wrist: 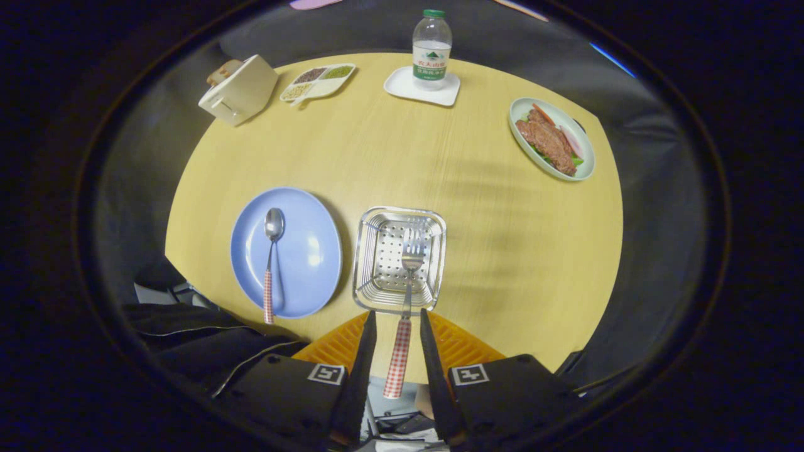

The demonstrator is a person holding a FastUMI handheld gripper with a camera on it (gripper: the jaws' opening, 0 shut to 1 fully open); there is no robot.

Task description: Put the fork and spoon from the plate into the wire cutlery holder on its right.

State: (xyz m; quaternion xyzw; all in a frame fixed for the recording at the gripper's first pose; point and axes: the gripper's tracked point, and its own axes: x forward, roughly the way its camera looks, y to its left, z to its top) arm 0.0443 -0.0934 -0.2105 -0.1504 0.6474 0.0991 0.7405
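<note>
- The claw [398, 329] stands above the near edge of the worktop [477, 213], fingers parted a little, with the checked handle of the fork [402, 326] running between them.
- A narrow gap shows on each side of the handle; whether either finger presses on it cannot be told.
- The fork's tines lie over the perforated floor of the wire cutlery holder [370, 263], while its handle crosses the near rim and reaches back past the worktop edge.
- The spoon [271, 263] lies untouched on the blue plate [308, 251], bowl away from the claw, handle end over the plate's near rim. The plate sits just left of the holder.
- Risk: the fork is long and overhangs the rim. Let go as it stands, it may tip backward and drop off the worktop.
- Risk: the holder looks light; a dragged handle could shove it toward the plate.
- Judgement: the fork stage is nearly done; the spoon stage has not begun.
- Surroundings: a water bottle [431, 47] on a white coaster [408, 88], a dish of food [551, 138], a divided snack tray [317, 81] and a cream box [239, 91] all stand well beyond the holder and obstruct nothing.
</note>
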